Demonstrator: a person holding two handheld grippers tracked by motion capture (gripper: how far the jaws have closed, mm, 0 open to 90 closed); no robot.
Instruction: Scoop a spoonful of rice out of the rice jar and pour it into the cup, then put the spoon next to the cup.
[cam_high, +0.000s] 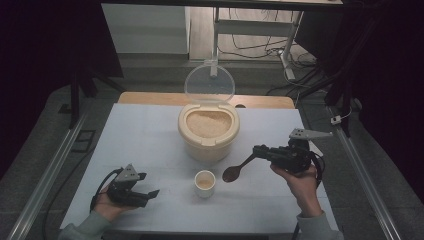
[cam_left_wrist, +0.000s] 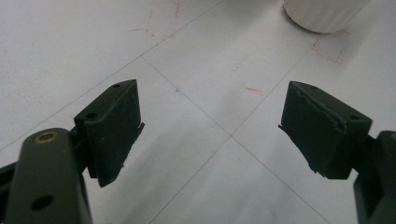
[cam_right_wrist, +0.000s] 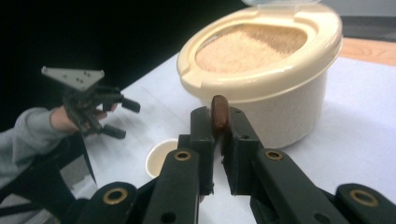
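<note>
Right hand-held gripper (cam_high: 256, 150) is seen pinching the handle of a brown wooden spoon (cam_high: 235, 170), its jaws pressed tight on the handle, while the left hand-held gripper (cam_high: 148, 185) rests on the counter (cam_high: 145, 135) with its jaws spread and nothing between them. The spoon's bowl is held low over the counter, just to the right of a small white cup (cam_high: 204, 183) that already holds some rice, and in front of the open cream rice bin (cam_high: 208, 131). Scooping rice into the cup appears to be the step in hand. For it to be done well, the spoon should be kept level once loaded, the grip kept firm so the handle cannot twist, and the bowl brought right over the cup's mouth before being tipped. The spoon is dark, glossy, with a rounded bowl and a slim handle.
</note>
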